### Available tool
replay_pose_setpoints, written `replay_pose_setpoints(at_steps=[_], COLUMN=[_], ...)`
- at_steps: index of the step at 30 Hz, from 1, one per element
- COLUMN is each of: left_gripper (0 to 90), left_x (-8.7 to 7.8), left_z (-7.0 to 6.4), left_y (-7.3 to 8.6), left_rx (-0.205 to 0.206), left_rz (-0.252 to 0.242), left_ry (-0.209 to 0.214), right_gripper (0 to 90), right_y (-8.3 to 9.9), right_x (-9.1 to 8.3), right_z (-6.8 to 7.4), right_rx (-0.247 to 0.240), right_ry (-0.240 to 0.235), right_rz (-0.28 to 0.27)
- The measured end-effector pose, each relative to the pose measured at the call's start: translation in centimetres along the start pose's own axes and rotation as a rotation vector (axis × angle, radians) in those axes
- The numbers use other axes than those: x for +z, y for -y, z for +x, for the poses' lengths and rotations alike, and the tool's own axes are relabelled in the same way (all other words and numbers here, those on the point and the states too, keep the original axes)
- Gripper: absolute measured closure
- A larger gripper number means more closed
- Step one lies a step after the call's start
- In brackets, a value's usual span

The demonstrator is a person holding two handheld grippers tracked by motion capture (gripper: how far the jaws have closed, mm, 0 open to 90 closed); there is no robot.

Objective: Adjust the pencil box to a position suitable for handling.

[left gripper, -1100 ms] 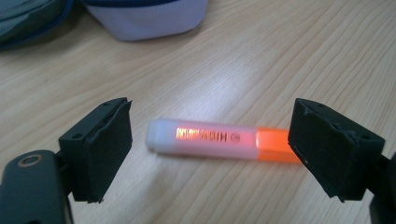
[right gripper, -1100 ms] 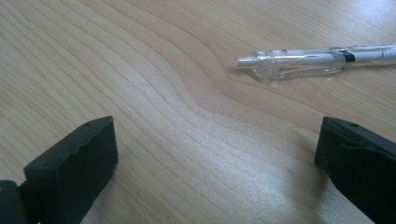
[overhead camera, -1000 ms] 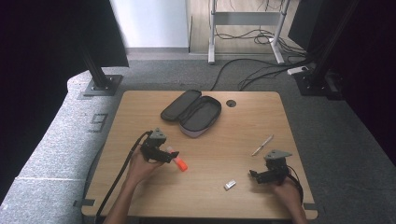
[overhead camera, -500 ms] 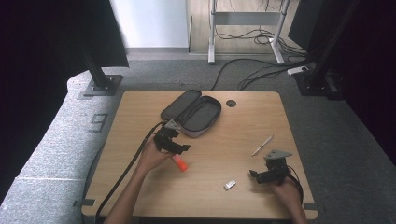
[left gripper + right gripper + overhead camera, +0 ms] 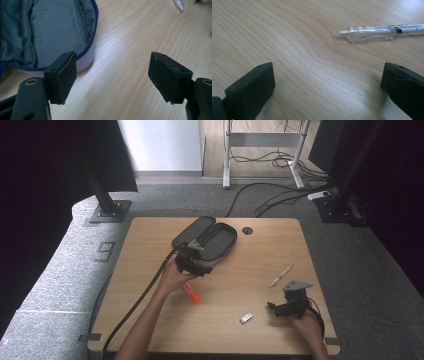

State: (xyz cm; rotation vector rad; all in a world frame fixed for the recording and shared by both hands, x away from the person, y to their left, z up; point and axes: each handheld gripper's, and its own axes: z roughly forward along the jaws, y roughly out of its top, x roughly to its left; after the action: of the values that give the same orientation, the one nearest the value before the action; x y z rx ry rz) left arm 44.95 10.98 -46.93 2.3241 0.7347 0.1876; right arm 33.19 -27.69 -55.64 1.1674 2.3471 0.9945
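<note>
- Beside the open pencil case (image 5: 207, 239), at its near rim, I hold the left gripper (image 5: 194, 261); its jaws stand wide apart and grip nothing.
- From the left gripper view, the case's grey lining and blue zip (image 5: 50, 32) lie just ahead and left of the jaws, one jaw nearly at the rim.
- Nearer me than the case, the orange marker (image 5: 191, 293) lies just behind that hand, its long axis running diagonally away from the case. I judge the left gripper the nearer one for it.
- Well right of the case, the right gripper (image 5: 285, 307) rests low, jaws spread wide and empty.
- Ahead and right of those jaws lies the clear pen (image 5: 382, 32), long axis crosswise to them.
- A small white eraser (image 5: 245, 318) lies just beside the right gripper, on the case's side.
- No legible brand or label on any item; floor marking "9" (image 5: 105, 251) left of the table.
</note>
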Motion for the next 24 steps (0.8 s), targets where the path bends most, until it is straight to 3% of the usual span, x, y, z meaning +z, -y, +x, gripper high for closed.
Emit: replay_pose_setpoints(at_steps=[3, 10, 16, 19, 21, 24], left_gripper=[24.2, 31.7, 37.0, 38.1, 40.0, 44.1], left_x=[0.7, 1.6, 2.9, 3.6, 4.2, 4.7], left_z=[0.1, 0.7, 0.6, 0.6, 1.0, 1.2], left_y=[-0.7, -2.2, -3.5, -4.0, -4.3, -4.6], left_rx=[0.006, -0.010, -0.011, -0.002, -0.017, -0.007], left_rz=[0.012, -0.019, -0.002, 0.011, 0.026, 0.034], left_ry=[-0.002, 0.024, 0.039, 0.015, 0.022, -0.009], right_gripper=[0.0, 0.0, 0.0, 0.0, 0.0, 0.0], right_y=[0.0, 0.0, 0.0, 0.0, 0.0, 0.0], right_x=[0.0, 0.0, 0.0, 0.0, 0.0, 0.0], right_z=[0.0, 0.0, 0.0, 0.0, 0.0, 0.0], right_rx=[0.000, -0.003, -0.004, -0.004, -0.004, -0.004], right_ry=[0.000, 0.000, 0.000, 0.000, 0.000, 0.000], right_rz=[0.000, -0.001, -0.001, -0.002, -0.002, -0.002])
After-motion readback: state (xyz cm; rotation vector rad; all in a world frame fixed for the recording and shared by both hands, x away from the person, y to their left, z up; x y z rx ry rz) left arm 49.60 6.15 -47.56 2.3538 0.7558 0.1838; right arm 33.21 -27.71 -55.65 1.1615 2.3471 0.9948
